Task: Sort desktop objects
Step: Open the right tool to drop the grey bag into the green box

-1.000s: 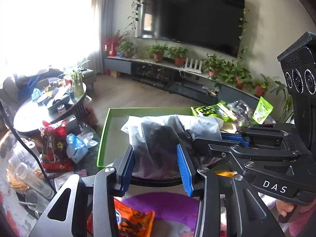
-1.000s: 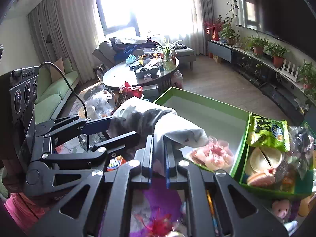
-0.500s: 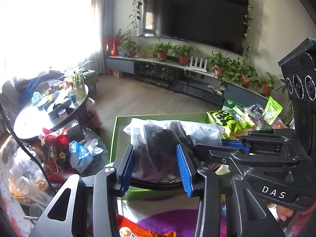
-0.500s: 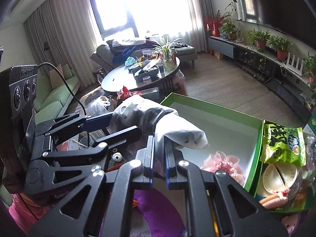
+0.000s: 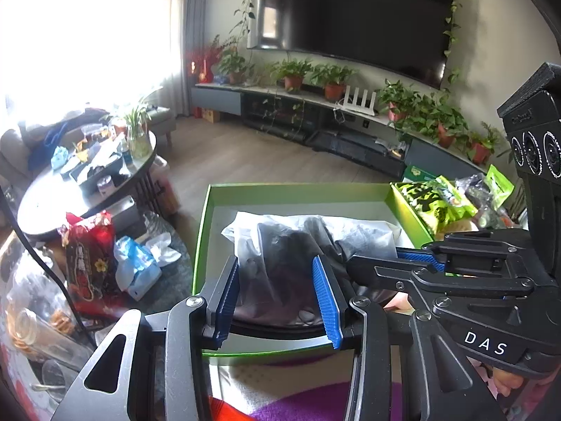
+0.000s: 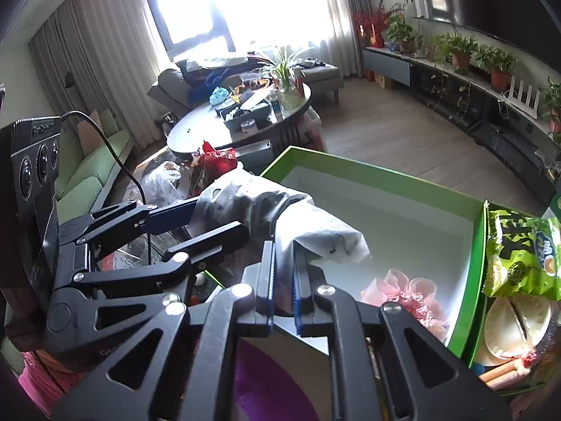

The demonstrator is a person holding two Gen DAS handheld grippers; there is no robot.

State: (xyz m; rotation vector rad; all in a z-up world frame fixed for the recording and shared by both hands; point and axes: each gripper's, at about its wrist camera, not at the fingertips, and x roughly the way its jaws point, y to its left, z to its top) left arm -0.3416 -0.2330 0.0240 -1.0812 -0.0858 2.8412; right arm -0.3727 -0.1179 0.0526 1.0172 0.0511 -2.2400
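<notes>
A clear plastic bag [image 5: 280, 242] with a dark item inside hangs over the open green box [image 5: 201, 242], held from both sides. My left gripper [image 5: 277, 298] is shut on the bag's thick dark middle, its blue pads pressing either side. My right gripper [image 6: 284, 280] is shut on a thin white flap of the same bag [image 6: 315, 235]. In the right wrist view the left gripper [image 6: 210, 217] grips the bag's far end, above the box's left corner. The green box [image 6: 368, 170] has a white floor, and a pink ruffled flower [image 6: 406, 294] lies near its front right.
A second green box on the right holds a green snack packet [image 6: 519, 252], a round white container [image 6: 515, 329] and other snacks. A purple mat [image 5: 315, 403] lies below the grippers. A cluttered round coffee table [image 5: 80, 182] and bags on the floor [image 5: 91, 259] are to the left.
Both grippers have carried the bag forward and down, from above the purple mat to over the green box. The orange packet has slipped out of the left wrist view. Neither grip has changed.
</notes>
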